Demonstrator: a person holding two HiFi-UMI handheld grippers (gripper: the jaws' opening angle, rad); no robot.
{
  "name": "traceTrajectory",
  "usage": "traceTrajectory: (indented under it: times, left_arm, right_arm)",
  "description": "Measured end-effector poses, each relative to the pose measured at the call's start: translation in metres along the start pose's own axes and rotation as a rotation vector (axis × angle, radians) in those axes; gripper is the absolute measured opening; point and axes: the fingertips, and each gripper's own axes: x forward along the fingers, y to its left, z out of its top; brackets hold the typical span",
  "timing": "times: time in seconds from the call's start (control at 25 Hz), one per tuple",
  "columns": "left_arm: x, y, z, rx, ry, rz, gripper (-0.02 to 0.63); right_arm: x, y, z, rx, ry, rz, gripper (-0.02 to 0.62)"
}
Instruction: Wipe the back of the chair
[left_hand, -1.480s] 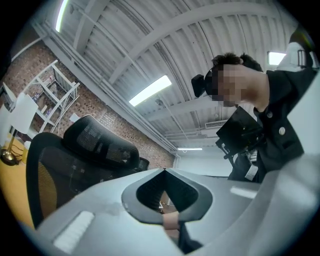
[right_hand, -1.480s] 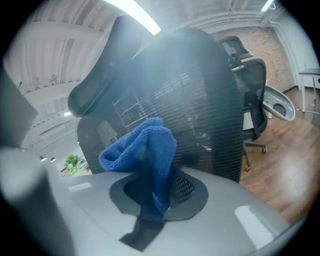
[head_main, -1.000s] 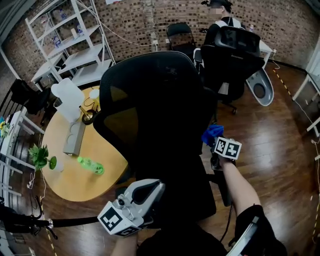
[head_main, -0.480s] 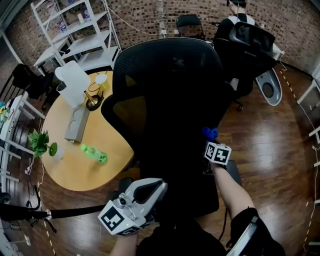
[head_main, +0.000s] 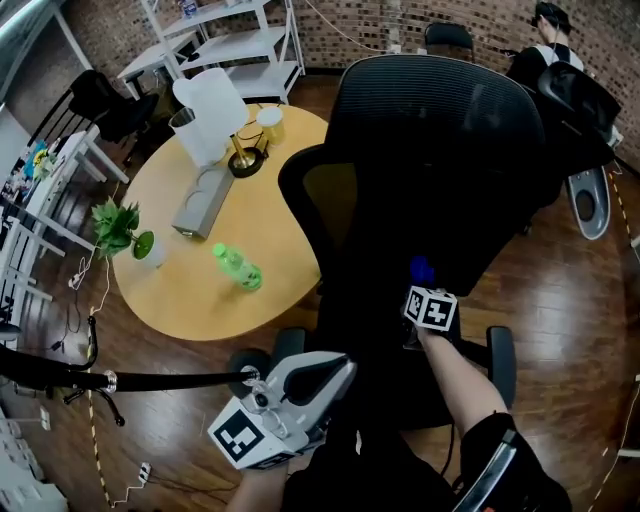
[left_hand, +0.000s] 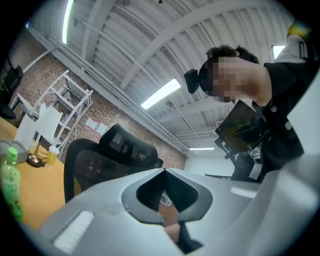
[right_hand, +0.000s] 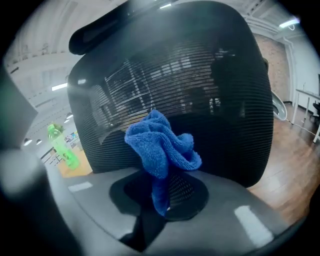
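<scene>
Closest to me, the left gripper (head_main: 335, 368) sits low at the near side of the chair (head_main: 440, 130), just off its base. Its two fingers are pressed tip to tip with nothing between them, and it points up past the chair toward the ceiling.

Just beyond it, the right gripper (head_main: 421, 288) is raised against the rear of the chair's back. Its fingers are clamped together on a blue cloth (head_main: 421, 270). The bunched cloth stands up out of the fingers and lies against the lower part of the black mesh, below the headrest. From above I cannot tell how hard it is pressed there.

The chair stands on a dark wooden floor (head_main: 570, 300), its back turned toward the person holding the grippers.

Left of the chair is a round wooden table (head_main: 180, 290), its edge close to the chair's seat. On the table, nearest the chair, a green bottle (head_main: 238, 268) lies on its side. Farther left stands a small potted plant (head_main: 120, 230). Behind the bottle are a grey box (head_main: 203, 200) and a cup (head_main: 268, 122).

Beyond the table, a white shelf (head_main: 225, 45) stands against the brick wall. Far behind the chair to the right, another person (head_main: 548, 22) stands by a second dark chair (head_main: 575, 100).
</scene>
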Motion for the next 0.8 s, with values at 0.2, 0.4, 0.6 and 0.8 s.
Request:
traceTrajectory:
  times: [0.2,0.4,0.6,0.8]
  left_arm:
    - [-0.019,0.008,0.011,0.006,-0.041,0.055,0.002]
    - [-0.030,0.005,0.027,0.021,-0.089,0.089,0.002]
    - [-0.040,0.003,0.022,0.018,-0.080,0.126,0.002]
    - [-0.041,0.009,0.014,0.015,-0.065,0.159,0.002]
  right_arm:
    - [0.026,0.061,-0.028,-0.040,0.049,0.108,0.052]
    - [0.045,0.125,-0.051,-0.110,0.104,0.222,0.052]
    - [0.060,0.174,-0.069,-0.199,0.145,0.310,0.052]
    - [0.049,0.251,-0.104,-0.417,0.233,0.627,0.052]
